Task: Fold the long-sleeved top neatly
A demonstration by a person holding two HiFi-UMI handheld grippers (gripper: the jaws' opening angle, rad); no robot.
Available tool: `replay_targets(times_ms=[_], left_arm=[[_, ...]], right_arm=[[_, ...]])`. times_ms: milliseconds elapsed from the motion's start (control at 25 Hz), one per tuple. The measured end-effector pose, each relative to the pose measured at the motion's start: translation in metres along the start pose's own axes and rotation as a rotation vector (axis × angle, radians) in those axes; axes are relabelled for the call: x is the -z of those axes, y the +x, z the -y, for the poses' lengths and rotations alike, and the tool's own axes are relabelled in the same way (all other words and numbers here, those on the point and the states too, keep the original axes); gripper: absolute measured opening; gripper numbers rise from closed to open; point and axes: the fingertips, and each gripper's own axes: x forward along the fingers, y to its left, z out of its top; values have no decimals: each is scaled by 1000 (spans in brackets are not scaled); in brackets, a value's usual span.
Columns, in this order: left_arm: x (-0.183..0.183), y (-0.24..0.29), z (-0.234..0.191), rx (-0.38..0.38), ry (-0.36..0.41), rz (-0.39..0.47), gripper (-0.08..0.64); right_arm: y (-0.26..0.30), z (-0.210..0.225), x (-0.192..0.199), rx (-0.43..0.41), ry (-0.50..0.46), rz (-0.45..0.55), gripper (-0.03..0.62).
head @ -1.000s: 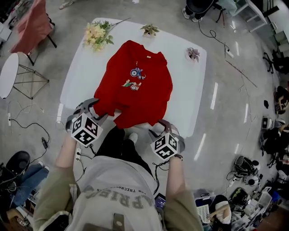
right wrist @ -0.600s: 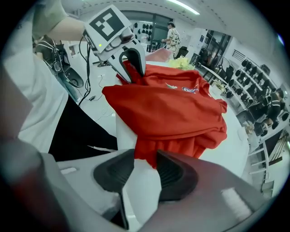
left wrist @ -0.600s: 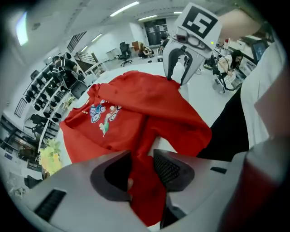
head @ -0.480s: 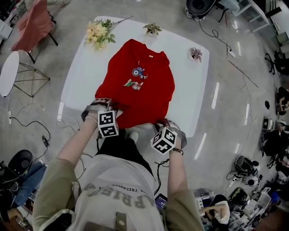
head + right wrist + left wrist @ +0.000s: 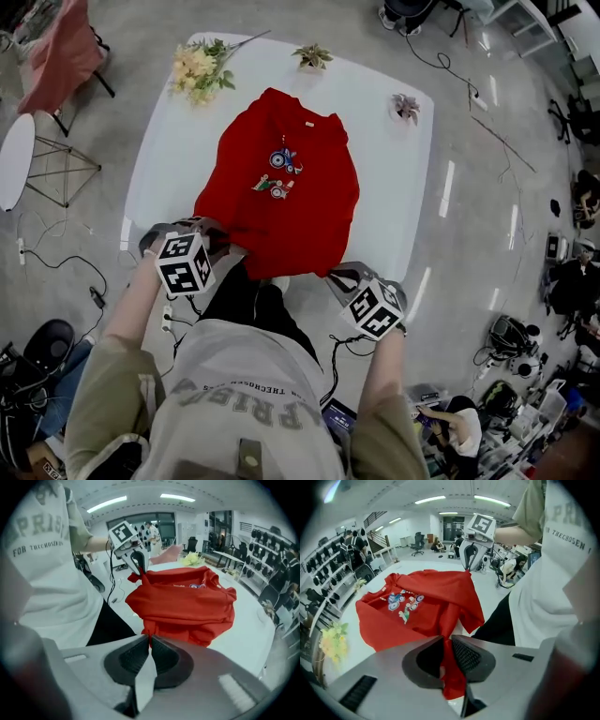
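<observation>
The top [image 5: 281, 187] is lying on the white table [image 5: 398, 216], with its bottom edge nearest the person. The left gripper [image 5: 214, 239] is pinching the near left corner of the red cloth. Its jaws have just been closing, and the cloth is squeezed between them. The right gripper [image 5: 339, 275] is pinching the near right corner, and its jaws have just been closing too. Both corners are being held up off the table. Farther off, the picture [image 5: 275, 173] on the top is facing up. Yellow flowers [image 5: 197, 67] and two small plants [image 5: 312, 58] are sitting at the far edge.
</observation>
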Motion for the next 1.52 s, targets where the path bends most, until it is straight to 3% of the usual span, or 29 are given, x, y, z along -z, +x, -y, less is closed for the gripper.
replay_targets(times_ms=[160,240,320,400,520,680,760,920,1040,1120,1200,1320,1520], left_arm=[[20,41,12,18,70,-111,68],[23,48,15,20,70,-137,107],[24,41,18,49,17,-128,193],[23,25,18,51,-50,-88,246],[11,-3,8,12,-147,27,258],[-31,-13,-10,7,-274,221,258],[-51,0,-11,32,-273,244,258],[-66,19,-5,50,-193,206,258],[-71,23,0,79,-248,225,256],[-70,29,-3,79,-290,220,258],[-67,40,-11,52,-321,193,256],[-55,54,-26,-21,-384,144,256],[-32,69,-37,-65,-504,63,258]], right_arm=[[43,-3,34,40,-83,-186,24],[48,-9,38,8,-45,-221,127],[39,-11,30,-20,32,-193,301],[20,2,17,11,107,-122,305],[-13,47,-5,147,221,6,305],[-16,116,-18,315,322,57,304],[-5,144,-24,370,367,48,304],[16,194,-38,433,406,17,289],[32,213,-39,420,382,-36,236],[46,220,-28,381,345,-119,235],[55,224,-18,316,315,-163,150],[45,222,-32,231,323,-44,51],[-2,234,-68,98,454,269,44]])
